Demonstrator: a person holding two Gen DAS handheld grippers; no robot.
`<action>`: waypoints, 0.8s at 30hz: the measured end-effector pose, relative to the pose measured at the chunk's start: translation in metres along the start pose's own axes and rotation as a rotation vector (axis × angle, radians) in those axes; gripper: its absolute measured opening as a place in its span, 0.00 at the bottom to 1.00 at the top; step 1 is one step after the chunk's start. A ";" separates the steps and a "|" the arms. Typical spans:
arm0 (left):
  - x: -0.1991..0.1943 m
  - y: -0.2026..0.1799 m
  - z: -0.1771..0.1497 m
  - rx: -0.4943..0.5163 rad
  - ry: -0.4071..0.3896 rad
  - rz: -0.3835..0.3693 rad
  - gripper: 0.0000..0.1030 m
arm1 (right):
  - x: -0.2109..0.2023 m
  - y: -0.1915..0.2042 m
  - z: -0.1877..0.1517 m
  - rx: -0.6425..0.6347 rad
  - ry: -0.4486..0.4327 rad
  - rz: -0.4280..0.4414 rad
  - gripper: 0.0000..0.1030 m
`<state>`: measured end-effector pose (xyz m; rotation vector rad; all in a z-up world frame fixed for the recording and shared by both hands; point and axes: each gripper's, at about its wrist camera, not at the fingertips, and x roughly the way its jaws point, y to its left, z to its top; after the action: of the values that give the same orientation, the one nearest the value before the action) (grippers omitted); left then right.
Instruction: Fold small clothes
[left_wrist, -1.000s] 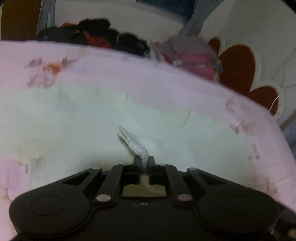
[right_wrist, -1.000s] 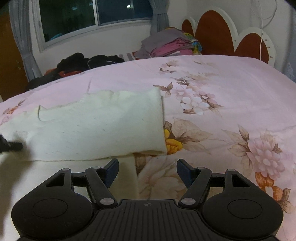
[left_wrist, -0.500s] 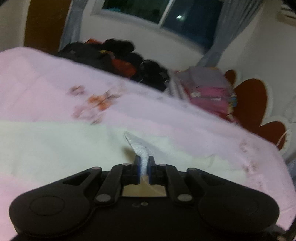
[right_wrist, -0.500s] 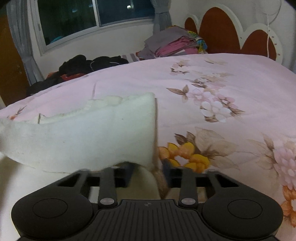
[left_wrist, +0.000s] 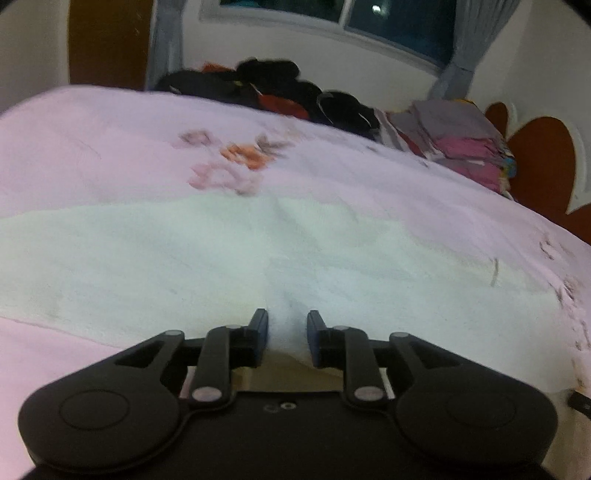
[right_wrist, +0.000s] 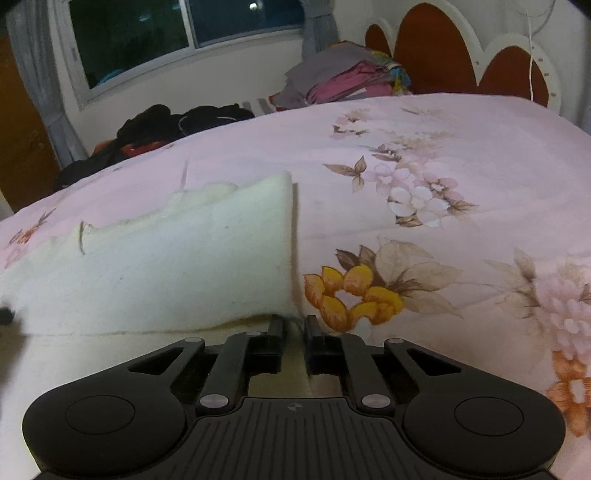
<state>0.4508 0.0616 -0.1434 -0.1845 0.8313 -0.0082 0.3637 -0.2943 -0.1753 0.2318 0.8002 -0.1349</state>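
Left gripper (left_wrist: 287, 334): fingers parted, over the cream cloth (left_wrist: 207, 258).
Right gripper (right_wrist: 294, 328): nearly closed, pinching the cloth's corner.
Writing: none was legible.

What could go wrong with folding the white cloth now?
The left gripper has its jaws apart, so the white cloth there lies loose and could slide or bunch. The right gripper seems to pinch only the cloth's corner; a pull might slip it free. The folded layer's far edge looks wavy, so the fold may come out crooked.
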 end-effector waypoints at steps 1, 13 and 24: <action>-0.004 0.000 0.001 0.009 -0.020 0.013 0.21 | -0.005 -0.001 0.000 -0.002 -0.009 0.003 0.10; -0.011 -0.047 -0.005 0.158 -0.054 -0.058 0.24 | 0.019 -0.002 0.046 0.004 -0.047 0.027 0.54; 0.016 -0.042 -0.012 0.151 0.017 -0.020 0.25 | 0.094 0.002 0.086 0.062 0.017 0.052 0.53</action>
<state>0.4551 0.0166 -0.1561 -0.0501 0.8425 -0.0913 0.4886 -0.3169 -0.1852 0.3128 0.8071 -0.1086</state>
